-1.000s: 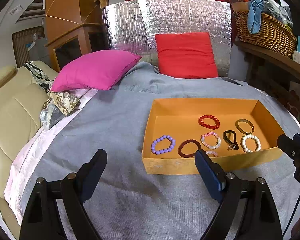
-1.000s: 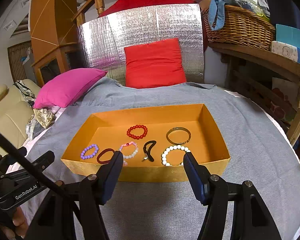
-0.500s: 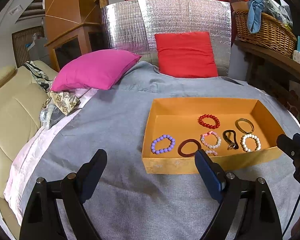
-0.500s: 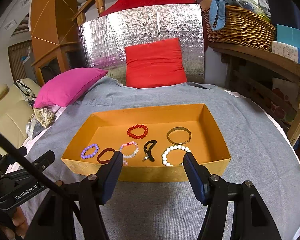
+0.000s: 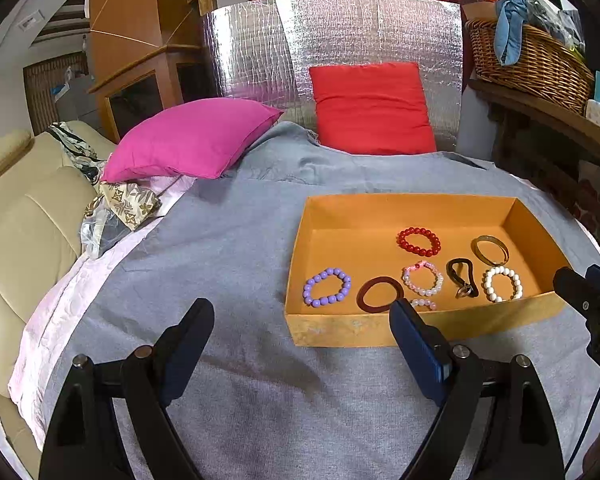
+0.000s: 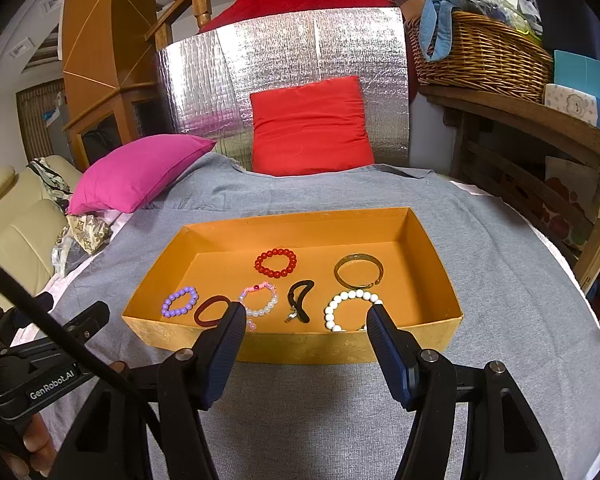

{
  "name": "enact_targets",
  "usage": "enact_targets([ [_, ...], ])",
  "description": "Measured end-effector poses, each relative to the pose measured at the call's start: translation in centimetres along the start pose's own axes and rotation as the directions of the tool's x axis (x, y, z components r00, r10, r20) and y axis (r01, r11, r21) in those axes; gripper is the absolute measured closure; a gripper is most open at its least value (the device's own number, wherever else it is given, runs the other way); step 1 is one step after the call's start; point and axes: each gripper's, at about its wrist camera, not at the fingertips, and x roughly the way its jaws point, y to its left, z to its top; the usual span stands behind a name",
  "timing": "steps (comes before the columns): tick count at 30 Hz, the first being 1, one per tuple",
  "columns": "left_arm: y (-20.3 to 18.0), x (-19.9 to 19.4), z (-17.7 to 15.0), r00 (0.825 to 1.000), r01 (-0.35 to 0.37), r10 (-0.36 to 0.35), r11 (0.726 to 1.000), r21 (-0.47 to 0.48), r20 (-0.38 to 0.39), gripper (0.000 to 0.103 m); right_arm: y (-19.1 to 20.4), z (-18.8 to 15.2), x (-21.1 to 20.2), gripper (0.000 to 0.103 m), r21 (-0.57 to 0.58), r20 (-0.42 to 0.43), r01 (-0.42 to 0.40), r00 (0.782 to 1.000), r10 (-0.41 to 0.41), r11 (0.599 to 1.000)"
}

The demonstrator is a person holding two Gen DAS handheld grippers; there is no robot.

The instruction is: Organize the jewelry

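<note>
An orange box (image 5: 332, 330) (image 6: 300, 348) sits on the grey cloth and holds several bracelets: a purple bead one (image 5: 327, 287) (image 6: 180, 301), a dark red ring (image 5: 379, 294) (image 6: 211, 311), a pink and white one (image 5: 423, 278) (image 6: 259, 299), a red bead one (image 5: 419, 241) (image 6: 275, 263), a black one (image 5: 462, 277) (image 6: 299, 300), a white bead one (image 5: 503, 283) (image 6: 350, 312) and a gold bangle (image 5: 489, 250) (image 6: 358, 271). My left gripper (image 5: 302, 344) is open and empty, in front of the box's left corner. My right gripper (image 6: 306, 344) is open and empty, at the box's near wall.
A pink pillow (image 5: 188, 140) and a red pillow (image 5: 372, 108) lie at the back against a silver foil panel (image 5: 340, 40). A cream sofa (image 5: 24, 232) is at the left. A wicker basket (image 6: 480, 52) stands on a wooden shelf at the right.
</note>
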Motion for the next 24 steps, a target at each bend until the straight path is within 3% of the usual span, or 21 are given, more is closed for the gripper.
enact_targets([
  [24, 0.6, 2.0, 1.6, 1.000, 0.005, -0.006, 1.000, -0.029, -0.024, 0.013, -0.2, 1.1, 2.7, 0.036, 0.004, -0.026, 0.009, 1.000, -0.009, 1.000],
])
